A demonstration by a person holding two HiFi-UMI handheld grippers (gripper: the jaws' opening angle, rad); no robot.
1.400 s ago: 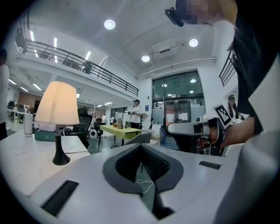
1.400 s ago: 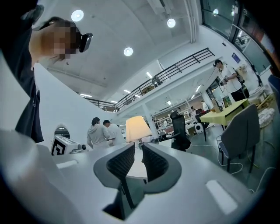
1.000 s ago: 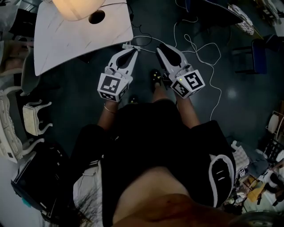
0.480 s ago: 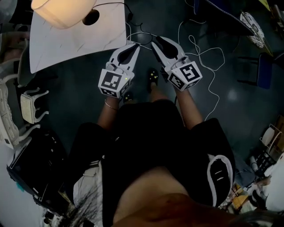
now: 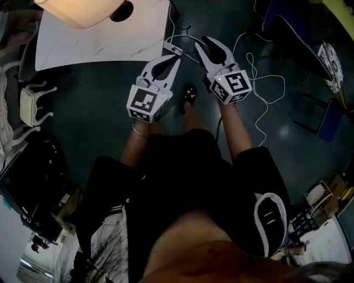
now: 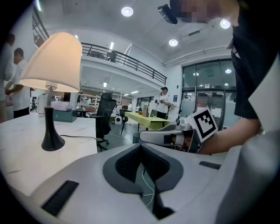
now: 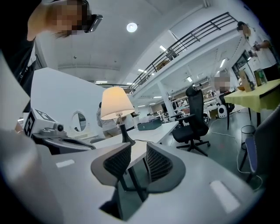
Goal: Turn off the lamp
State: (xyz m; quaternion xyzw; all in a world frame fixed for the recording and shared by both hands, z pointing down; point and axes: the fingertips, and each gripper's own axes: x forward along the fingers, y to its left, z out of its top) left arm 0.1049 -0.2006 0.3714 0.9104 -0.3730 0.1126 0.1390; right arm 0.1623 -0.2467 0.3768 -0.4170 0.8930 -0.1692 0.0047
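The lamp (image 5: 83,10) stands at the far corner of the white tabletop (image 5: 99,47). In the head view the upper edge of the picture cuts off most of its glowing shade, and only part of the round dark base shows beside it. The left gripper view shows the lamp (image 6: 53,83) whole: a lit cream shade on a thin dark stem with a flared foot and a thin dark cord trailing off across the tabletop (image 6: 22,144). No view lets me make out a switch.

Both grippers are held out over the dark floor, short of the tabletop's near edge and apart from the lamp. The left gripper (image 5: 175,56) has its jaws clenched, tip against tip, with nothing held. In its own view (image 6: 141,147) only a sliver of floor and white cable shows through the slot lower down. The right gripper (image 5: 203,42) has its jaws released. They have just been opening and grip nothing. Through the gap in its own view (image 7: 138,153) a table leg shows, with the lamp (image 7: 117,107) small and well beyond.

A white cable (image 5: 260,83) loops over the floor to the right. Near the left gripper's tips there is a small pale block, too small to identify. The rest of the head view is very dark, and the person's dark clothing fills its lower half.
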